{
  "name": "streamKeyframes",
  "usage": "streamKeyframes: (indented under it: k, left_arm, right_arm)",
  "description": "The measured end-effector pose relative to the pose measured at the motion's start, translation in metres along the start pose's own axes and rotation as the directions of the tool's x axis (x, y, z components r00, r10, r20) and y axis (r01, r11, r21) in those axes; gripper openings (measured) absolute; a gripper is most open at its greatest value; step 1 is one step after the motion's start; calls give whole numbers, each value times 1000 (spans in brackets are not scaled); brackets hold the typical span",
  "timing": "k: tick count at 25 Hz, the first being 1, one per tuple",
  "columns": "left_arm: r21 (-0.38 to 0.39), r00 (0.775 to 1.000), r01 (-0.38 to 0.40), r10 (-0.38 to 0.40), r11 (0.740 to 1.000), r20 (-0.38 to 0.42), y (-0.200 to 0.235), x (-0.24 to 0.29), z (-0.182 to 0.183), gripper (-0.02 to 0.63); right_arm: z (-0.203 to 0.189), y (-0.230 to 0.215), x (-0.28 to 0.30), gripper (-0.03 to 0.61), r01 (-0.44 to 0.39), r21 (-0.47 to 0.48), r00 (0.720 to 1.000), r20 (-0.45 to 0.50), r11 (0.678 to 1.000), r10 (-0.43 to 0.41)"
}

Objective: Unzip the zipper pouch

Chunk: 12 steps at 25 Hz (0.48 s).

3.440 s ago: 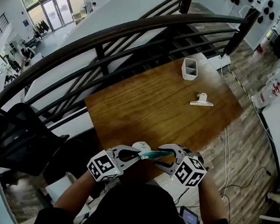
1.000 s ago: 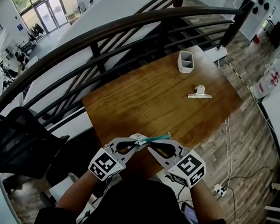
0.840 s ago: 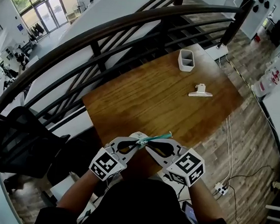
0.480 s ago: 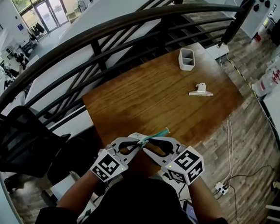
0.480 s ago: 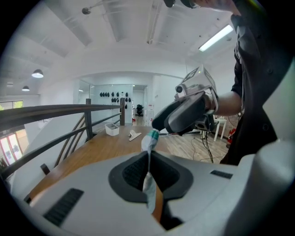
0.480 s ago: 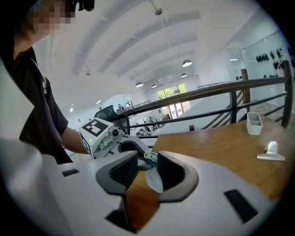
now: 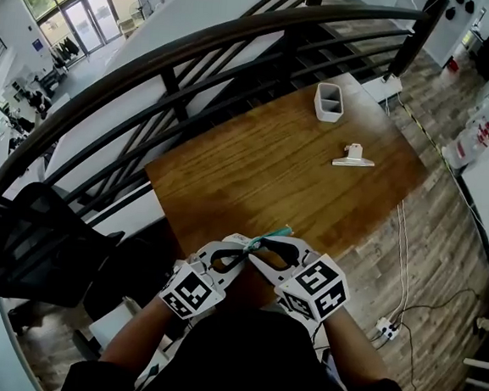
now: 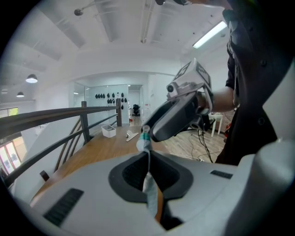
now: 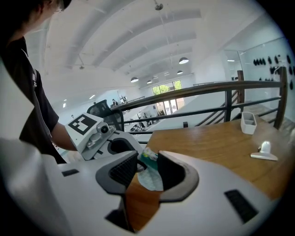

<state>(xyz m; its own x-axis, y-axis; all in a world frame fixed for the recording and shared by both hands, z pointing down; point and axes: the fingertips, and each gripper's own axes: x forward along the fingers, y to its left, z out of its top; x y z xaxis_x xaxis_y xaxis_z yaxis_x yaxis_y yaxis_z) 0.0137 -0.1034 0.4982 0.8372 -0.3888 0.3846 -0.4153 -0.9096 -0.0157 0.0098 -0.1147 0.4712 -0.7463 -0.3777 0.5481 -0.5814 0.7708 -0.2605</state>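
1. where the two grippers meet just in front of the person's chest, the zipper pouch (image 7: 273,234) is held in the air between them. it shows as a thin teal-and-pale strip seen edge-on, above the near edge of the table (image 7: 263,175) and clear of the wood.
2. the left gripper (image 8: 148,159) has its jaws pressed together on the pouch's pale edge. the fabric runs up out of the pads as a narrow band toward the other gripper.
3. the right gripper (image 9: 148,169) faces it nose to nose. its jaws are drawn in on the teal end of the pouch, and pale fabric fills the narrow gap between the dark ribbed pads.
4. the marker cubes on both grippers sit low, close to the person's dark shirt, with bare forearms running back from them.
5. farther out on the wooden table lies a white clip (image 7: 353,156). beyond it, near the far corner, stands a white container (image 7: 329,102) with two compartments. the two are apart from each other and well apart from the pouch.
6. a dark railing (image 7: 197,58) curves along the far side of the table and a black chair (image 7: 28,240) stands off to the left. cables (image 7: 399,246) trail over the plank floor (image 7: 450,276) on the right.
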Motion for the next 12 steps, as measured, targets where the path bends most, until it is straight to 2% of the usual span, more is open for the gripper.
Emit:
streamKeyframes:
  k: [3,8,12]
  left_arm:
    - [40,1000,24,-24,999,-7,-7,1,-2,15]
    - [49,999,36,-35,998,-24,-9,2,-9,16]
    - [82,998,39,-35,996,-45,-9,4,-11,15]
  right_arm:
    - [-2,-2,-2,129,0,-14,1000,-10,1000,0]
    - [-7,-2,-3,109,-11,10,1000,-20,1000,11]
    - [-10,-1,-1,147,-26,24,999,-47,999,27]
